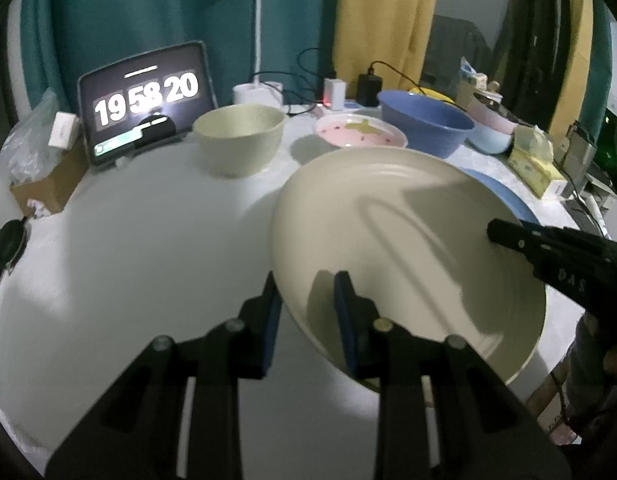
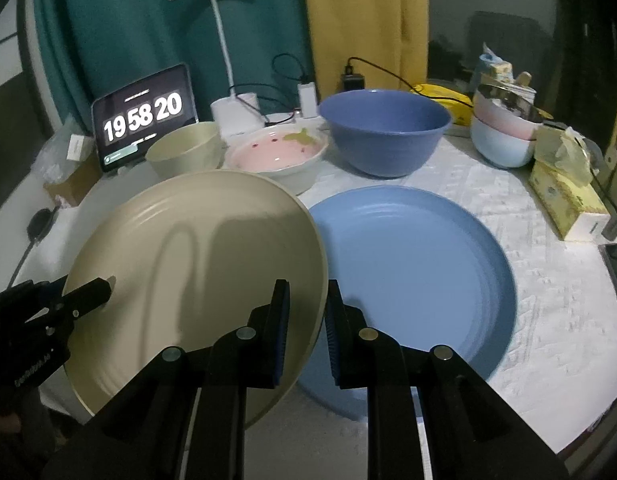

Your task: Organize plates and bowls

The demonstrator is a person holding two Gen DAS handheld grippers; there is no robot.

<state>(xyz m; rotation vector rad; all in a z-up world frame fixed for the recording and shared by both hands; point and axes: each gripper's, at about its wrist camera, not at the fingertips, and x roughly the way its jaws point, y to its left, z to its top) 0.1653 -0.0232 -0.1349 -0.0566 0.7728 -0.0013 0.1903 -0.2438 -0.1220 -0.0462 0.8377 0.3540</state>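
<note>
A large cream plate (image 1: 408, 232) (image 2: 196, 264) is held tilted above the table between both grippers. My left gripper (image 1: 306, 300) is shut on its left rim. My right gripper (image 2: 306, 312) is shut on its right rim, and its finger shows in the left wrist view (image 1: 520, 240). A blue plate (image 2: 420, 272) lies flat on the table under and right of the cream plate. Behind stand a cream bowl (image 1: 238, 140) (image 2: 184, 150), a pink strawberry dish (image 1: 360, 132) (image 2: 276, 156) and a large blue bowl (image 1: 424, 122) (image 2: 382, 128).
A tablet clock (image 1: 144, 100) and a lamp base (image 1: 256, 94) stand at the back. Stacked pastel bowls (image 2: 504, 132) and a yellow tissue box (image 2: 564, 196) sit at the right. A cardboard box (image 1: 48, 180) and a black disc (image 1: 10, 242) are at the left edge.
</note>
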